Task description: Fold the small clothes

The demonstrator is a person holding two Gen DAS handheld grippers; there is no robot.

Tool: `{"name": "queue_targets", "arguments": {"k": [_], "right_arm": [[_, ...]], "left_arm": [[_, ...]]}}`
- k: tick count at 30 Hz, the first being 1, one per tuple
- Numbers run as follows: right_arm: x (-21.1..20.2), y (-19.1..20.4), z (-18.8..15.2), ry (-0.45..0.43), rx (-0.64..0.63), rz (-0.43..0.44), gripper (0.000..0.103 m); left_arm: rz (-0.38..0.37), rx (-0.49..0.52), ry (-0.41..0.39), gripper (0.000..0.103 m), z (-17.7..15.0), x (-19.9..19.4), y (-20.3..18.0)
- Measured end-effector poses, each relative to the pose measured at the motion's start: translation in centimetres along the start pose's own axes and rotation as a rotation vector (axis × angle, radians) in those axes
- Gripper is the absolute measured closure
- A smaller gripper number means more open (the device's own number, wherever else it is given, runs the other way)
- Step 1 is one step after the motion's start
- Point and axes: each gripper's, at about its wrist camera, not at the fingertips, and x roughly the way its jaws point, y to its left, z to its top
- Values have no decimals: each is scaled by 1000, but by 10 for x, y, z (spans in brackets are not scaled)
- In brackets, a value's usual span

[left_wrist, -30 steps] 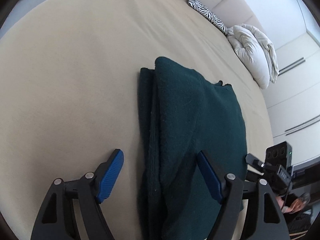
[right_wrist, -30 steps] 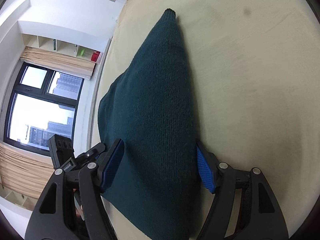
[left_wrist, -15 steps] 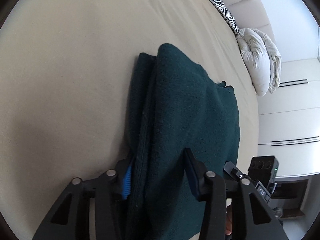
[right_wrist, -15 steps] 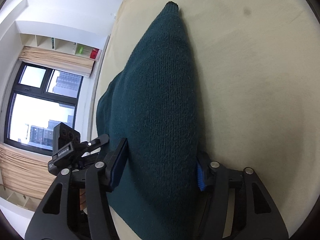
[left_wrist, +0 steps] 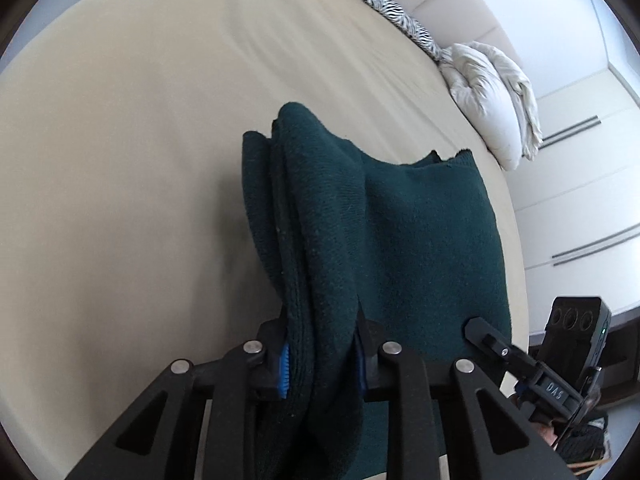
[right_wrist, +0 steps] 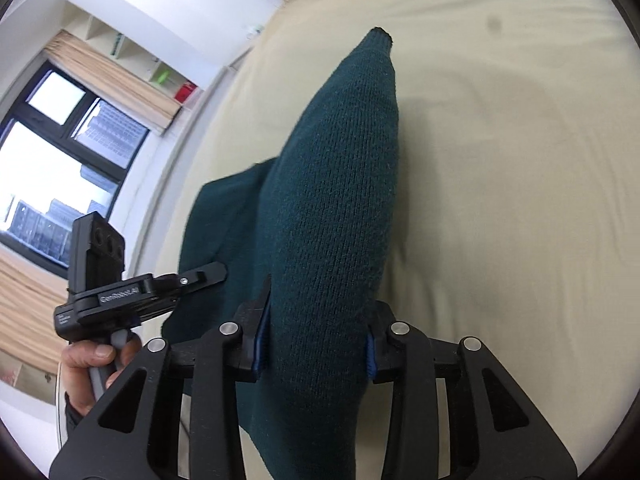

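A dark green knitted garment [left_wrist: 400, 240], folded in layers, lies on a beige bed [left_wrist: 120, 160]. My left gripper [left_wrist: 322, 356] is closing on the garment's near left edge, and the stacked layers bunch between its blue pads. The same dark green garment [right_wrist: 340, 200] fills the right wrist view, where my right gripper [right_wrist: 316, 344] is closing on its near right edge. Both held edges are lifted off the bed while the far end still rests on it. The right gripper body [left_wrist: 560, 360] shows at the lower right of the left wrist view.
A zebra-print pillow [left_wrist: 400, 20] and a white rolled duvet [left_wrist: 492, 92] lie at the head of the bed. White wardrobe doors [left_wrist: 580, 200] stand to the right. A window [right_wrist: 60, 152] with curtains is on the left. A hand [right_wrist: 96, 364] holds the left gripper's handle.
Both grippers went from wide open around the garment's near edges to clamped on them. Both then rose, lifting the near end of the garment off the bed.
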Motion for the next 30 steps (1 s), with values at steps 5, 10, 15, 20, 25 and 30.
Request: {"name": "queue_targets", "arguments": {"k": [5, 10, 15, 20, 25, 30], "right_arm": [[-52, 2, -49, 0, -3, 41, 70], [-92, -15, -112, -27, 48, 85, 70], [-97, -44, -155, -12, 122, 77, 70], [-67, -97, -184, 19, 287, 157, 62], [-84, -84, -194, -19, 266, 120, 58], [-115, -75, -219, -82, 278, 80, 56]], "left_arm": [[-11, 61, 2, 78, -58, -21, -21], [-4, 146, 3, 78, -112, -28, -46], [24, 154, 64, 77, -141, 3, -42], [24, 90, 50, 68, -151, 34, -15], [4, 72, 43, 66, -147, 26, -10], [22, 71, 13, 64, -151, 20, -19]]}}
